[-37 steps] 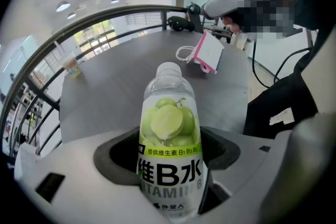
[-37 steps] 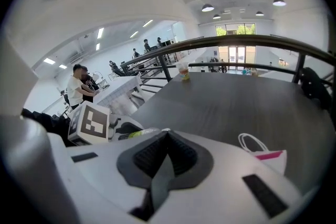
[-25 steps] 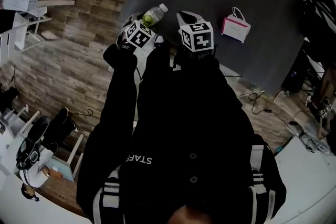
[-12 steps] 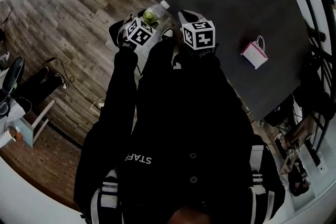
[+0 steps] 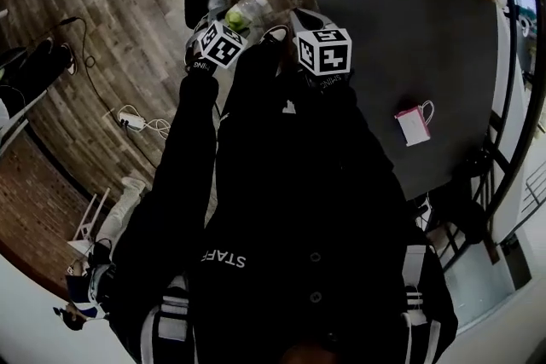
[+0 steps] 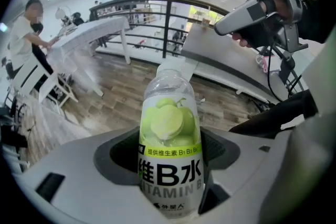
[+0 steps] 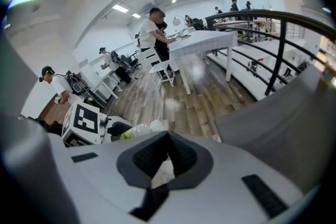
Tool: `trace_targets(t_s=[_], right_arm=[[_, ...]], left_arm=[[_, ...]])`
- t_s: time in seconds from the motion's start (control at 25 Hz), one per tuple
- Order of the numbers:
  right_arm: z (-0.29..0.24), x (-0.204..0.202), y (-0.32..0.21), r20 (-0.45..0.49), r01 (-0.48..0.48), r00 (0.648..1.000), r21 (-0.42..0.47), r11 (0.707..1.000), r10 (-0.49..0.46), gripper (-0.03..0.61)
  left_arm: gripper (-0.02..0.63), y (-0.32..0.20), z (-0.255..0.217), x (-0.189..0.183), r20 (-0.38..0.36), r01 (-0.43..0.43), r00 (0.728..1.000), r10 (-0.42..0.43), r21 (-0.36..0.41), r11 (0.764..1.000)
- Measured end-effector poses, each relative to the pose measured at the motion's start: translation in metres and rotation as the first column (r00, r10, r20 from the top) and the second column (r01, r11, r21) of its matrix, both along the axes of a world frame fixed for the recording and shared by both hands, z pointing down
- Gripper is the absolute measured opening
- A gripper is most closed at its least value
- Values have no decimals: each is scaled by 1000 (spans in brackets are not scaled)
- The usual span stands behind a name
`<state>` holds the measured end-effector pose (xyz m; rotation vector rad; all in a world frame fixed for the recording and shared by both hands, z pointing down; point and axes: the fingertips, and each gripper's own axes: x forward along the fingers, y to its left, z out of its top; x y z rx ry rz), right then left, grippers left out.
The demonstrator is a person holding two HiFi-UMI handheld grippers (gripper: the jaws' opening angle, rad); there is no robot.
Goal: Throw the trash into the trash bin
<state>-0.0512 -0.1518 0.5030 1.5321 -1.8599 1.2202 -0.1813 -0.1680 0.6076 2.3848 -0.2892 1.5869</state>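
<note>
A clear bottle (image 6: 169, 128) with a green apple label and white cap stands upright between the jaws of my left gripper (image 6: 169, 168), which is shut on its lower body. In the head view the bottle (image 5: 245, 11) juts forward from the left gripper (image 5: 232, 23), held in front of the person's chest. My right gripper (image 5: 300, 20) is level with it, just to the right. Its jaws are nearly together on a small white scrap (image 7: 164, 171). The right gripper view also catches the left gripper's marker cube (image 7: 84, 123) at lower left.
A dark grey table (image 5: 409, 38) lies ahead on the right with a small pink bag (image 5: 412, 124) on it. Black railings (image 5: 512, 55) run beyond it. Wood floor (image 5: 111, 30) spreads to the left, with cables (image 5: 136, 122). People stand at white desks (image 7: 202, 39) farther off.
The head view has swung: the table and pink bag slid from top centre to the right and more floor shows on the left. Both grippers keep their hold and pose.
</note>
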Motion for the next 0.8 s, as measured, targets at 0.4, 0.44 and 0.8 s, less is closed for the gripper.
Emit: trace_targets(t_s=[0.4,0.44,0.8], right_arm=[[97,-103,-37,59,282,959,-96,954,-278,15],[110,-111,-40,67,296,955,-103,950,-290,15],[225,-151,-44,97,394,919,-157,906,-383,15]], left_arm=[[327,6,115,-116,141,390,916,-375,-100,915],[328,4,128,-124,152,423,901,-406,-102,900],[327,11,229,-154,180,631,773,-609,-111,768]])
